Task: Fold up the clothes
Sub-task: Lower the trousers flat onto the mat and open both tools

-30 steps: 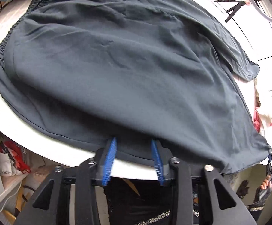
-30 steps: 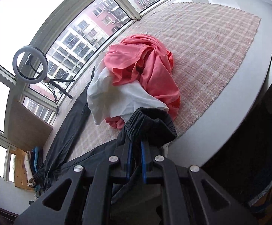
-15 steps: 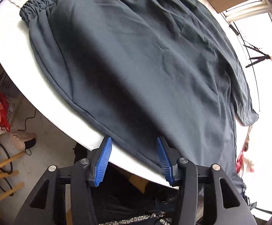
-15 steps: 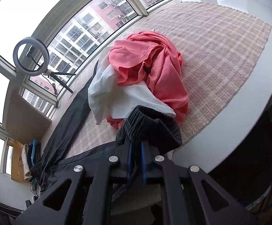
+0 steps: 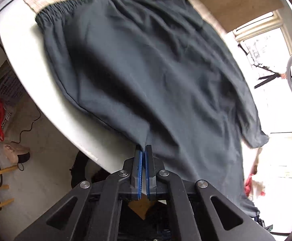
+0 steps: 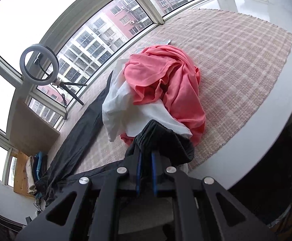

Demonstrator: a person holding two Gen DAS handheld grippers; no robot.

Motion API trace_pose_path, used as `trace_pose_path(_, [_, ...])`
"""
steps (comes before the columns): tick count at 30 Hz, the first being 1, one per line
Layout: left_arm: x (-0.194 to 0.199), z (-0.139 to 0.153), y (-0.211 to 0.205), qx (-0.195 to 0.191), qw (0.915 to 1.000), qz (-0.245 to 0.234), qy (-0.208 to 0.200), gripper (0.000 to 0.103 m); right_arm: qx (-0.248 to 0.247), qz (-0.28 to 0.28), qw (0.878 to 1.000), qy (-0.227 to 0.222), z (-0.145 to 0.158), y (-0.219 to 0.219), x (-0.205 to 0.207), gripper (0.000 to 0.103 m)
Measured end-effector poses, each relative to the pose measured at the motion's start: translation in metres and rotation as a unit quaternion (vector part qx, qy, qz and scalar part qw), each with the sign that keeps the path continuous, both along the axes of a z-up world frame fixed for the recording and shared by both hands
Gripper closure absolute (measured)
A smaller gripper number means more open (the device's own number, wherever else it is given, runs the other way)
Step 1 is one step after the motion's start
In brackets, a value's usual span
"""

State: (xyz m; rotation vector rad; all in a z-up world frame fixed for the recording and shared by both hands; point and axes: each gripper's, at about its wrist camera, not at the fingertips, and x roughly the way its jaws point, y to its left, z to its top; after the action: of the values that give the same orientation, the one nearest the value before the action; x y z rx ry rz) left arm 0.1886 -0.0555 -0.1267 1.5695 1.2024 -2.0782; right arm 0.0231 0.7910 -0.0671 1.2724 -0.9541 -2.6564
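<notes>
Now two grippers, left gripper [image 5: 143, 147] and right gripper [image 6: 146, 155], fingers clamped on one dark garment [image 5: 156, 70].

We see strong daylight from the windows [image 6: 109, 40]; it burns out to white at the right side of the left wrist view. Both fisheye pictures bend and darken at the edges. The dark trousers [image 5: 156, 76] look slightly motion-blurred.

The white surface [image 6: 270, 108] has a checked mat [image 6: 236, 46] on it. Dark pants [image 5: 156, 70] lie spread over the mat and the edge. A pink cloth [image 6: 166, 84] and a white cloth [image 6: 121, 108] sit piled on the mat.
</notes>
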Motion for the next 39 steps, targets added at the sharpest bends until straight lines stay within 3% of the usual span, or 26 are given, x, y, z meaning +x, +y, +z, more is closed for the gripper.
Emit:
trace_pose_path(2, [0.012,0.016,0.012,-0.007,0.9998,0.004,0.020,0.101,-0.008,0.002,1.000,0.012,0.010,-0.004,-0.005,0.095])
trace_pose_path(6, [-0.017,0.070,0.009,-0.051,0.9960,-0.017,0.071,0.101,-0.007,0.018,0.999,0.047,0.037,-0.025,-0.030,0.095])
trace_pose_path(9, [-0.068,0.096,0.017,-0.078,0.9914,-0.034,0.100,0.101,-0.007,0.032,0.997,0.077,0.061,-0.043,-0.064,0.095])
trace_pose_path(12, [-0.134,0.103,0.030,-0.104,0.9860,-0.050,0.121,0.101,0.002,0.039,0.994,0.098,0.084,-0.063,-0.105,0.095])
trace_pose_path(15, [-0.190,0.107,0.033,-0.114,0.9827,-0.067,0.130,0.101,0.031,0.041,0.992,0.111,0.094,-0.087,-0.156,0.095])
trace_pose_path(17, [-0.225,0.108,0.030,-0.121,0.9811,-0.076,0.130,0.101,0.038,0.045,0.994,0.093,0.088,-0.099,-0.200,0.095])
trace_pose_path(23, [-0.337,0.064,0.039,-0.160,0.9762,-0.117,0.088,0.101,0.099,0.066,0.993,-0.010,0.026,-0.140,-0.356,0.094])
trace_pose_path(26, [-0.387,0.025,0.047,-0.176,0.9735,-0.141,0.036,0.100,0.070,0.105,0.986,-0.109,-0.023,-0.141,-0.424,0.091])
trace_pose_path(28, [-0.407,0.005,0.049,-0.169,0.9734,-0.154,0.007,0.098,0.039,0.112,0.988,-0.099,-0.028,-0.124,-0.437,0.087])
trace_pose_path(30, [-0.415,-0.001,0.052,-0.178,0.9706,-0.162,0.001,0.098,0.028,0.111,0.990,-0.082,-0.027,-0.105,-0.445,0.071])
trace_pose_path(31, [-0.418,-0.002,0.054,-0.187,0.9684,-0.166,0.000,0.098,0.033,0.115,0.990,-0.078,-0.026,-0.096,-0.446,0.056])
trace_pose_path(36, [-0.424,-0.013,0.058,-0.209,0.9612,-0.179,-0.023,0.098,0.061,0.155,0.984,-0.069,-0.025,-0.064,-0.451,0.053])
trace_pose_path(39, [-0.423,-0.013,0.059,-0.208,0.9625,-0.172,-0.026,0.098,0.119,0.228,0.964,-0.075,-0.033,-0.080,-0.450,0.053])
